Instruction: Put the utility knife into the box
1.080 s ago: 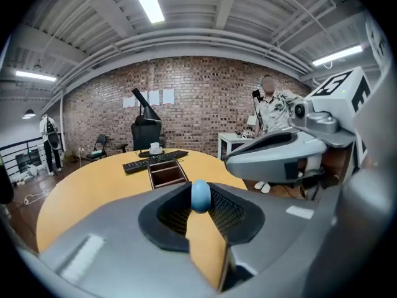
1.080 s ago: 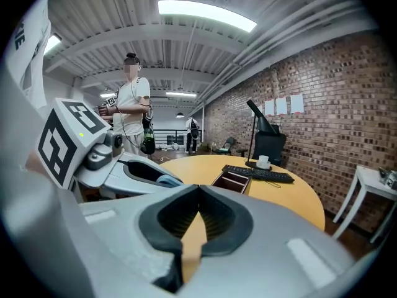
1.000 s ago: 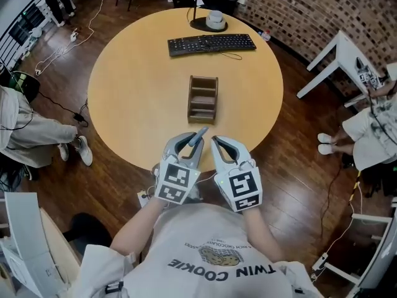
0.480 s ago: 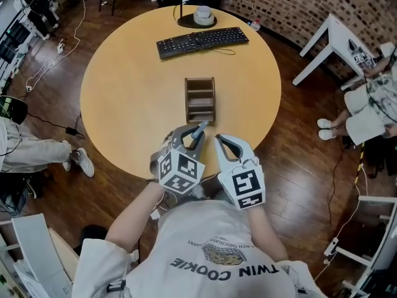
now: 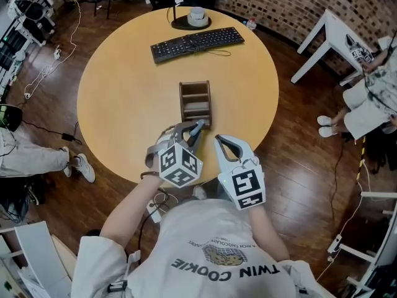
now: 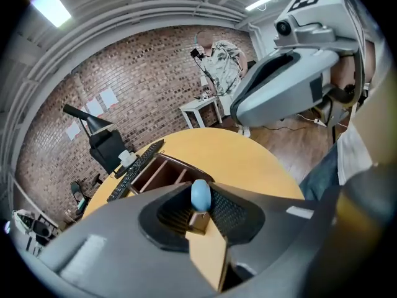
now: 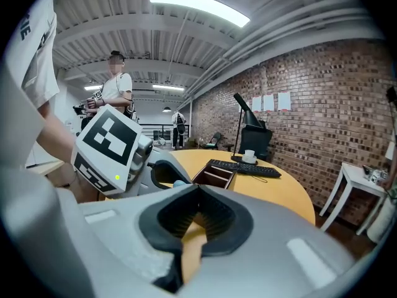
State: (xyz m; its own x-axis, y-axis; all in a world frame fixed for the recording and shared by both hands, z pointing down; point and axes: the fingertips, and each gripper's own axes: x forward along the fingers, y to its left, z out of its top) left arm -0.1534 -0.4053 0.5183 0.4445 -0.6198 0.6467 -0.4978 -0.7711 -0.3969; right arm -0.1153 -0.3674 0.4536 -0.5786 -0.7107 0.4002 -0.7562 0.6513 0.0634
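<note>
A brown wooden box [image 5: 182, 102] with open compartments stands in the middle of the round table [image 5: 124, 98]. My left gripper [image 5: 191, 131] is shut on a blue-grey utility knife [image 5: 198, 128], its tip just short of the box's near end. In the left gripper view the knife's rounded blue end [image 6: 200, 194] sticks up between the pads, with the box [image 6: 162, 172] beyond it. My right gripper [image 5: 219, 142] hangs beside the left one over the table's near edge, shut with nothing in it. From the right gripper [image 7: 197, 188] view the box [image 7: 217, 176] lies ahead.
A black keyboard [image 5: 197, 42] and a black stand with a white cup [image 5: 191, 18] sit at the table's far side. A white side table [image 5: 329, 39] and a seated person [image 5: 372, 98] are to the right. Another person [image 5: 25, 157] sits left; cables cross the floor.
My left gripper has rolled, its marker cube turning, and has moved forward and down with the knife toward the box. The right gripper has shifted only slightly.
</note>
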